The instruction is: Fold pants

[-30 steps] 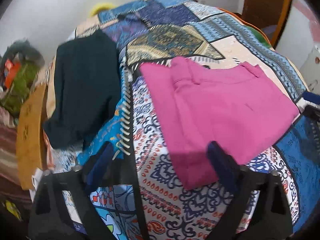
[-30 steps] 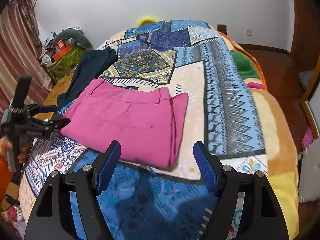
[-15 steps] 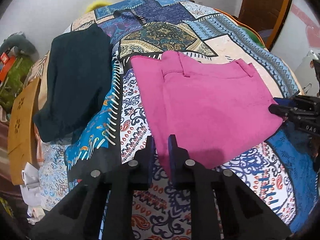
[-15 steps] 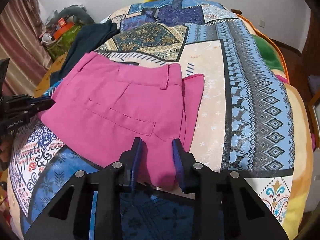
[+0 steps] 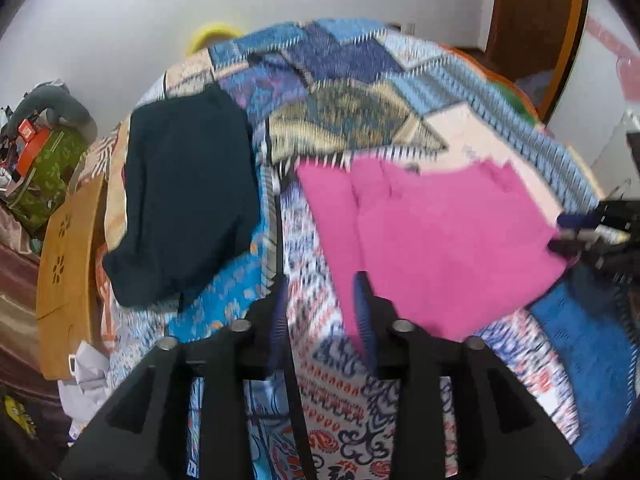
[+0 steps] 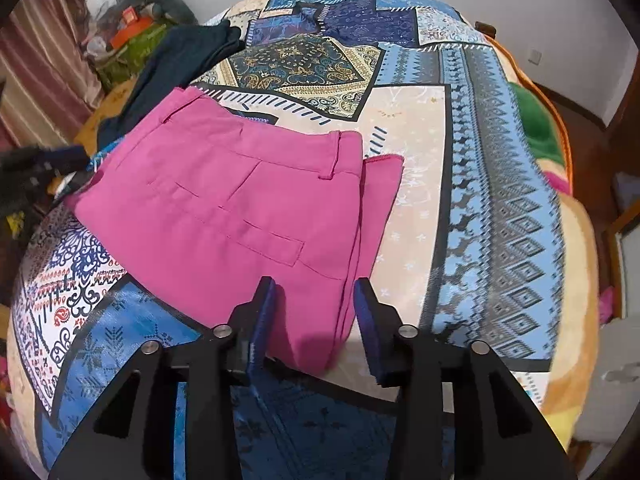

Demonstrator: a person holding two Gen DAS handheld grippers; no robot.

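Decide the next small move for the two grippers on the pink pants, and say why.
Probably close the right gripper on the near corner of the pants: its jaws, which have just been opening, straddle that corner without pressing. The left gripper, also just opening, holds nothing.

Both hand-held grippers' jaws reopening, clear of pants point(image 6: 240, 216).

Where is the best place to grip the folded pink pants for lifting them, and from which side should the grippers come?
Probably grip the pink pants at the two near corners of the folded edge, coming from the near side of the bed. That edge is thick, layered and reachable; the left gripper and right gripper, jaws just reopening, already stand at those corners without pinching cloth.
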